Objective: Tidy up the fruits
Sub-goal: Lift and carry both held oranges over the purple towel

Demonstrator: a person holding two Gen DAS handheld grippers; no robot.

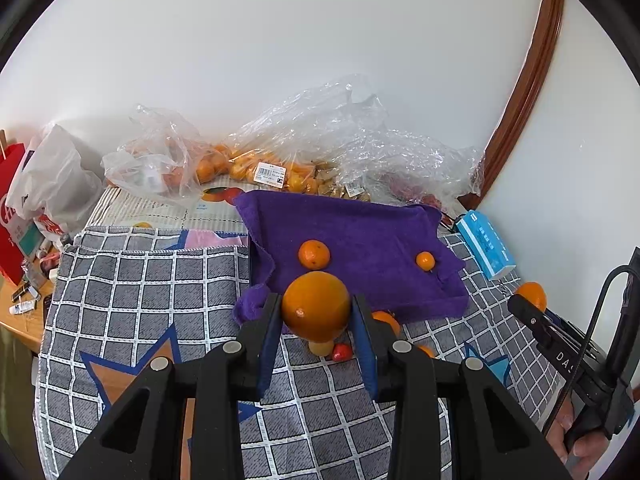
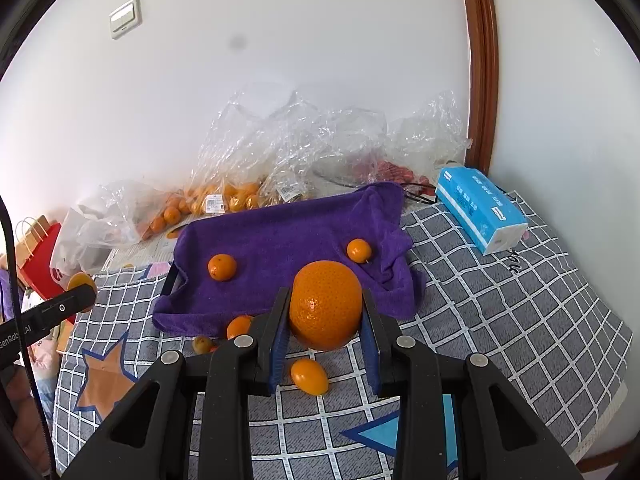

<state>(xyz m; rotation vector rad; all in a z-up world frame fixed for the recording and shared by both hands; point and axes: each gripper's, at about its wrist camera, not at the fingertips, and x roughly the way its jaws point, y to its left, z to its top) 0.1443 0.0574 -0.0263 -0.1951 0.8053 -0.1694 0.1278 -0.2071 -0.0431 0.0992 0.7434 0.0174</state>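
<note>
My left gripper (image 1: 316, 302) is shut on a large orange (image 1: 316, 316), held just in front of the purple towel (image 1: 360, 240) draped over a tray. My right gripper (image 2: 325, 296) is shut on another large orange (image 2: 325, 312) at the towel's (image 2: 288, 232) near edge. Two small oranges lie on the towel (image 1: 314, 255) (image 1: 425, 261). Loose on the checked cloth under the grippers are a small yellow fruit (image 1: 321, 347), a red fruit (image 1: 342, 353), an orange (image 2: 239, 326) and an oval kumquat (image 2: 309, 376).
Clear plastic bags of oranges (image 1: 248, 164) and other fruit pile against the back wall. A blue tissue box (image 2: 480, 210) lies right of the towel. A white bag (image 1: 52, 184) and a red paper bag (image 1: 8, 216) stand at the far left. A checked cloth (image 1: 160, 280) covers the table.
</note>
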